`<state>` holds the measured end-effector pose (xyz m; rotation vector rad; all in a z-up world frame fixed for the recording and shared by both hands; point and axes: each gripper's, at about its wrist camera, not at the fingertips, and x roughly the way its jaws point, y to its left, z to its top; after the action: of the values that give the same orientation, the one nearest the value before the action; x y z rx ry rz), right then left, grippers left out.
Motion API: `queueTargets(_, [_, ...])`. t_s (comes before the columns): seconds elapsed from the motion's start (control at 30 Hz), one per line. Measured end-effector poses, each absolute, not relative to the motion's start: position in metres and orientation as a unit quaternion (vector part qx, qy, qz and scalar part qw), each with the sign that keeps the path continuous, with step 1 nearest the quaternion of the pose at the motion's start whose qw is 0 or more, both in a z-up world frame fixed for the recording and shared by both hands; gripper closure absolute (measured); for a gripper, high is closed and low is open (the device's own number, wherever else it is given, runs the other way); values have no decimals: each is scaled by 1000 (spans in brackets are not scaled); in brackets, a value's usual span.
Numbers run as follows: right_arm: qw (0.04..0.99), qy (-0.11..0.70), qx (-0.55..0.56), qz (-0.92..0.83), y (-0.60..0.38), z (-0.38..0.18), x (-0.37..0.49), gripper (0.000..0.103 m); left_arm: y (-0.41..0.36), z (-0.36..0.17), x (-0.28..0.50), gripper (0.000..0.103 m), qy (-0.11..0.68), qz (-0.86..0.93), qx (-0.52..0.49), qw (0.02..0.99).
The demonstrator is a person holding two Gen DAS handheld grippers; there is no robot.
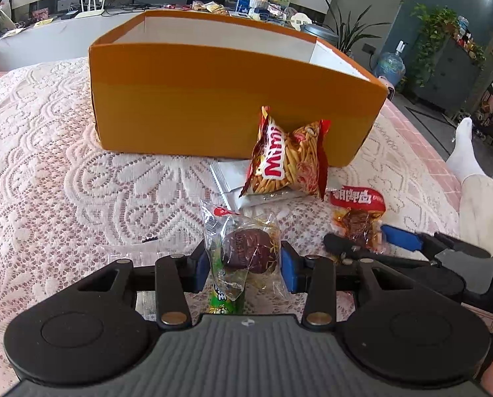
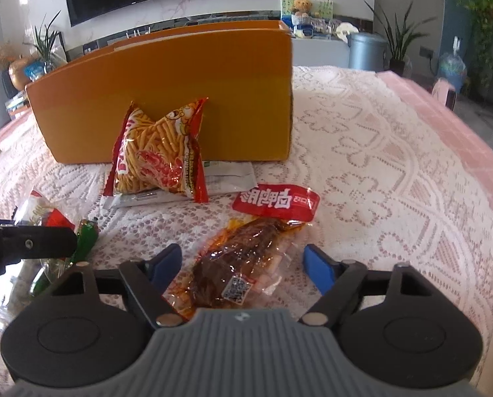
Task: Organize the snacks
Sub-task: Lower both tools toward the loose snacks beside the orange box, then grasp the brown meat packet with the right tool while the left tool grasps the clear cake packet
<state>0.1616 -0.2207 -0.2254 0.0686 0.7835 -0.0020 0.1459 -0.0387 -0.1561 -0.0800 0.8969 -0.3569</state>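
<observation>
My left gripper (image 1: 243, 264) is shut on a clear packet holding a dark round pastry (image 1: 246, 251), with a green snack stick (image 1: 225, 301) under it. My right gripper (image 2: 243, 261) is open, its blue pads either side of a red-topped packet of brown braised meat (image 2: 243, 261) lying on the lace cloth; that packet also shows in the left wrist view (image 1: 359, 215). A red and yellow Mimi stick-snack bag (image 1: 286, 158) leans against the orange cardboard box (image 1: 213, 99). A white flat packet (image 1: 230, 175) lies under the bag.
The box (image 2: 167, 106) is open-topped with white inner walls. The table has a pink lace cloth (image 1: 64, 165). A person's white-socked leg (image 1: 468, 165) is at the right edge. The left gripper's finger (image 2: 31, 241) shows at the right wrist view's left.
</observation>
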Motion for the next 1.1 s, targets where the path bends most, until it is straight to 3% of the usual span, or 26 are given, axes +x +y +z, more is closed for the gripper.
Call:
queueTargets(0.3, [924, 381, 46, -1, -224, -223, 159, 42, -42, -156, 142, 55, 428, -175, -36, 886])
queueTargets(0.73, [925, 376, 57, 7, -230, -206, 142, 46, -23, -128, 124, 55, 398, -158, -52, 902])
queueTargets(0.77, [924, 377, 59, 9, -231, -204, 140, 59, -22, -126, 123, 55, 397, -157, -53, 903])
queueTargets(0.8, [925, 376, 60, 10, -232, -201, 138, 95, -22, -124, 122, 55, 396, -156, -53, 904])
queueTargets(0.87, [921, 385, 58, 7, -233, -197, 136, 101, -21, -120, 120, 55, 391, -154, -54, 906])
queueTargets(1.03, [909, 411, 71, 22, -234, -199, 130, 102, -19, -114, 112, 55, 381, -155, -56, 910])
queueTargets(1.07, [906, 417, 75, 25, -233, -201, 131, 97, -19, -113, 111, 55, 381, -156, -56, 909])
queueTargets(1.1, [903, 421, 83, 24, -233, -203, 132, 87, -18, -114, 110, 55, 382, -156, -56, 909])
